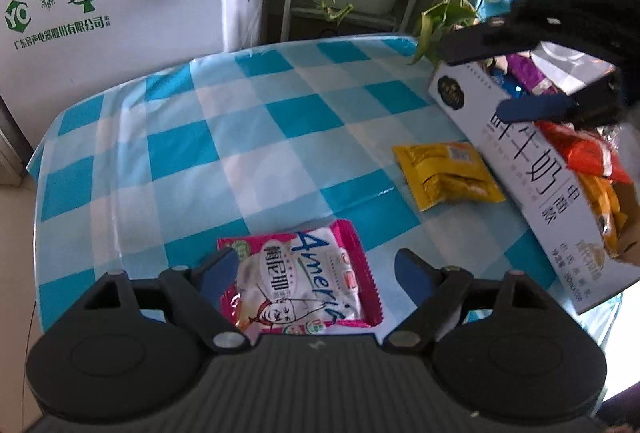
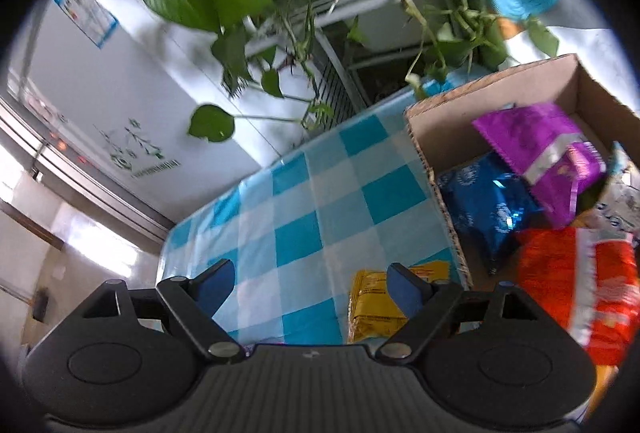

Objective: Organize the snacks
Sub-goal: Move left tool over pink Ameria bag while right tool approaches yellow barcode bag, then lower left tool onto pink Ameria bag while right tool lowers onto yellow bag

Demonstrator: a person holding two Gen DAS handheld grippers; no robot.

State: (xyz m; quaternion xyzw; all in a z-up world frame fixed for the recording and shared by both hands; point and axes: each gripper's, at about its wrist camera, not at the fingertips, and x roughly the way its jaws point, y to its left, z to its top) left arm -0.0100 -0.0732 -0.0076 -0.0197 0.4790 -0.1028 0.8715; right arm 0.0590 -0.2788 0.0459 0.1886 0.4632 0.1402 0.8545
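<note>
Snacks left on the checked tablecloth (image 1: 224,137) number two, and the coming move turns on which gripper sits nearer which one. The pink-and-white packet (image 1: 304,283) lies directly between the spread fingers of the left gripper (image 1: 316,273), at the near edge of the table, its long axis running near-to-far, roughly along the fingers; the left finger seems to overlap its left edge, though contact cannot be confirmed. That gripper is released, jaws wide, holding nothing. The yellow packet (image 1: 446,175) lies farther off and to the right, flat, just beside the white side of the cardboard box (image 1: 516,169). The right gripper (image 2: 310,283) hovers above the box's near-left corner, also spread wide and empty; from its wrist view the yellow packet (image 2: 370,307) shows just below its right finger, outside the box wall (image 2: 436,193). Inside are purple, blue and orange bags. By my reading, the left gripper is better placed for the pink packet.
</note>
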